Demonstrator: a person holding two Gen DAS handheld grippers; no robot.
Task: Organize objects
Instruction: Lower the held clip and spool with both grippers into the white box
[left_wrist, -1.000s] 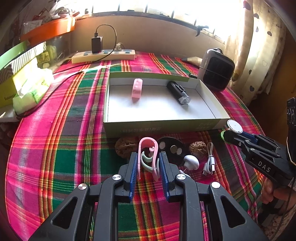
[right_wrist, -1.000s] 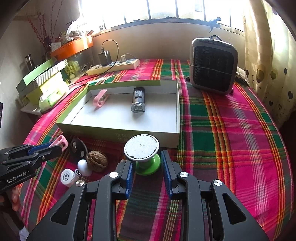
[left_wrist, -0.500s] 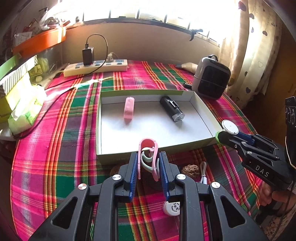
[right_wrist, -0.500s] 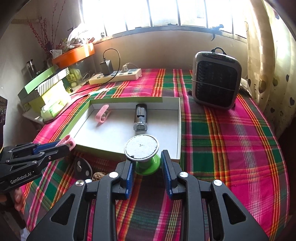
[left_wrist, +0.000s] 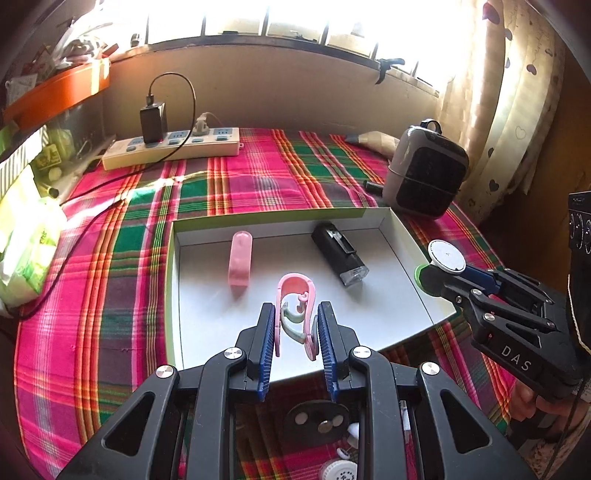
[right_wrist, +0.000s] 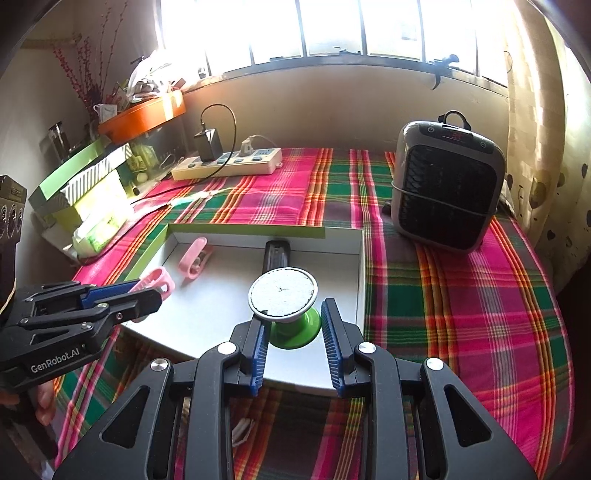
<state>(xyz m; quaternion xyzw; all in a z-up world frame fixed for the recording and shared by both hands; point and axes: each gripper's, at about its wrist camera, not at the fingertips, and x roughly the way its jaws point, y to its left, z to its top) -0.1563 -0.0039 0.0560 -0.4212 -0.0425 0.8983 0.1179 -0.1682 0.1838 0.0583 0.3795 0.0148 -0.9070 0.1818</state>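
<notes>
Left gripper is clamped on a pink clip with a pale green inner hook, held above the tray. Right gripper is clamped on a green-based stand. Only the left view shows small items below. 1 second ago both grippers were short of the tray.

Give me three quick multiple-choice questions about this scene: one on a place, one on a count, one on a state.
1. Where does the heater stand?
A. inside the box
B. on the cloth beside the box
C. on the orange shelf

2. How many things lie in the box?
A. two
B. four
C. none

3. What is the left tool doing?
A. hanging open
B. gripping a walnut
C. gripping a pink clip

Answers: 1 B, it stands on the cloth outside the box wall; 2 A, only a pink case and a black torch lie there; 3 C, both pads press the clip.
</notes>
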